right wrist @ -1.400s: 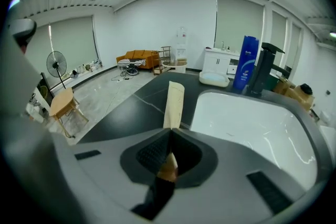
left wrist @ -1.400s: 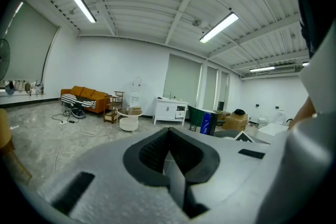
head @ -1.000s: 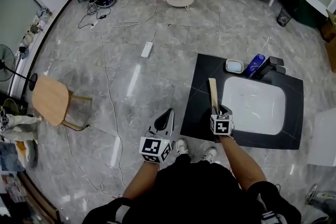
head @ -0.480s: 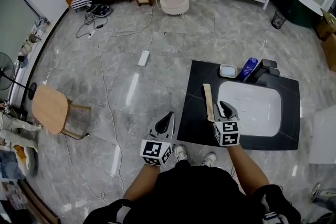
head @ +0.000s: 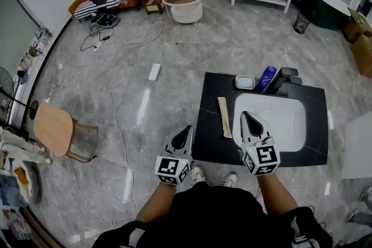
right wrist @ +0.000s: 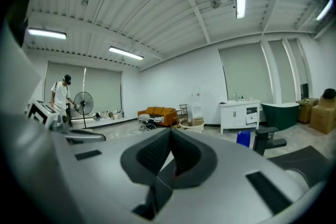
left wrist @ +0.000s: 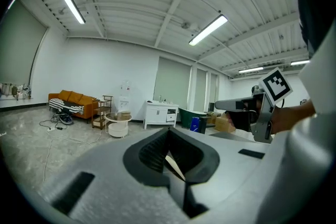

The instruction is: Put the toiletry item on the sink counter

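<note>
Now the toiletry item (head: pixel 224 117) lies flat on the sink counter (head: pixel 207 145), between basin (head: pixel 282 119) and left edge. Right gripper (head: pixel 247 116), jaws just closed empty, hovers beside it; left gripper (head: pixel 186 129), also pinched together, over open floor (head: pixel 145 107)

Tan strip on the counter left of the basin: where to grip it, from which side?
Probably mid-length, across the narrow width, coming straight down. The tan strip lies flat on the black counter, long axis running away from the person, with bare counter along both long edges.
</note>
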The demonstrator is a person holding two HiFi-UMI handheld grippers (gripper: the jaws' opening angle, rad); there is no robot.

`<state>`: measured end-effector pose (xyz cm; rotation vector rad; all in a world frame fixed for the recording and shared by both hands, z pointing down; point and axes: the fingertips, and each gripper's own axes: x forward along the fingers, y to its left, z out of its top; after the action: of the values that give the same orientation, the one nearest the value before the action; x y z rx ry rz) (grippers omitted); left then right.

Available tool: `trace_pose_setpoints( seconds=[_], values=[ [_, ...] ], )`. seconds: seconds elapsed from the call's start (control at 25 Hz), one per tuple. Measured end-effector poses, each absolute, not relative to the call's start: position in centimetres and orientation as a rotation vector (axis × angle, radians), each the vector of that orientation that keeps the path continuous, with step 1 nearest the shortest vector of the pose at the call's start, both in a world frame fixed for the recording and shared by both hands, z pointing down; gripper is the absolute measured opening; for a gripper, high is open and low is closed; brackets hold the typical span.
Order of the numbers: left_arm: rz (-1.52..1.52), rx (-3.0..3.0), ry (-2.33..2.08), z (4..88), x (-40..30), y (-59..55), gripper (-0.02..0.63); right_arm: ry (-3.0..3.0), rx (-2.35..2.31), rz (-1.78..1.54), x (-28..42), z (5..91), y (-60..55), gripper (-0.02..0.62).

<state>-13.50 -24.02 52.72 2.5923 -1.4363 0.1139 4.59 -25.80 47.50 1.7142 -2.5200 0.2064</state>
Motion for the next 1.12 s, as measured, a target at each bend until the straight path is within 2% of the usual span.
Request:
trace_pose_setpoints(
  seconds=[0.44, 1.12],
  values=[
    [0.127, 2.692, -1.353, 51.1, -10.4, -23.6, 0.009, -2.583, 1.690, -0.005, 5.4, 43.4, -23.2, 0.005],
    [0.142, 2.697, -1.298, 51.7, -9.1, -22.7, 0.009, -2.525, 1.713, -0.044, 6.0, 43.9, -22.3, 0.005]
  ],
)
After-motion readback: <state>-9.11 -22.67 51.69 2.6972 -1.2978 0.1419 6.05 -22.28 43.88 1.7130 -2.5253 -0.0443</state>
